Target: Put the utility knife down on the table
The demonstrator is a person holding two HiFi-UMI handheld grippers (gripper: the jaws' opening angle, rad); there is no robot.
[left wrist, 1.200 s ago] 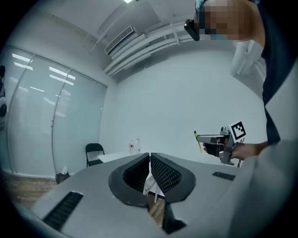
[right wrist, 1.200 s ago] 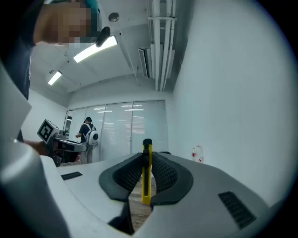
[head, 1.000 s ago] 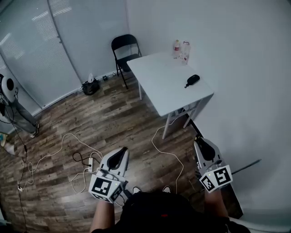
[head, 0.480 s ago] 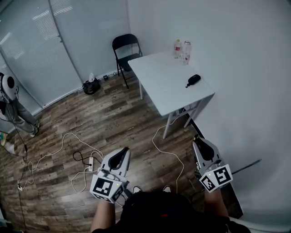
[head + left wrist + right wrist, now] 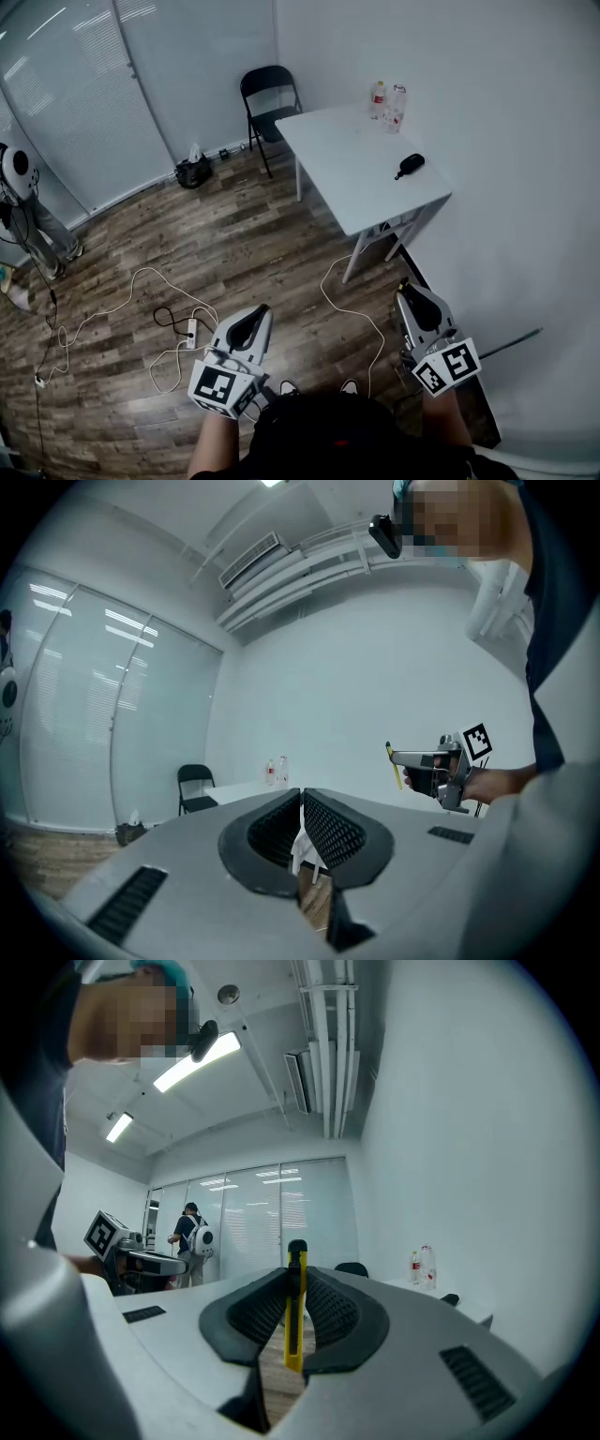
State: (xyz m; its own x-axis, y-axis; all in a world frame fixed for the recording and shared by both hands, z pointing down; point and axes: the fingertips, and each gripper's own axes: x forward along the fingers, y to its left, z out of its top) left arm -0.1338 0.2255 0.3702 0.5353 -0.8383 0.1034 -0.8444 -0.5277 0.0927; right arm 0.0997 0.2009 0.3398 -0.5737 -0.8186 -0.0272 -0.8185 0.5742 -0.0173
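Note:
A yellow utility knife [image 5: 294,1309] stands upright between the jaws of my right gripper [image 5: 296,1283], which is shut on it. In the head view that right gripper [image 5: 407,290] hovers low over the floor, well short of the white table [image 5: 349,178]. The left gripper [image 5: 259,312] is held beside it at the lower left. Its jaws [image 5: 302,801] are closed with nothing between them. From the left gripper view I see the right gripper [image 5: 427,764] with the knife's yellow tip [image 5: 394,766] sticking out.
Two bottles [image 5: 387,101] and a small black object [image 5: 410,165] lie on the table. A black folding chair [image 5: 272,98] stands behind it. Cables and a power strip [image 5: 192,328] trail over the wooden floor. A person with a backpack [image 5: 19,192] stands far left.
The head view has drifted slightly, so the table and chair sit a little further right in the picture. Both grippers keep the same pose and the knife stays held.

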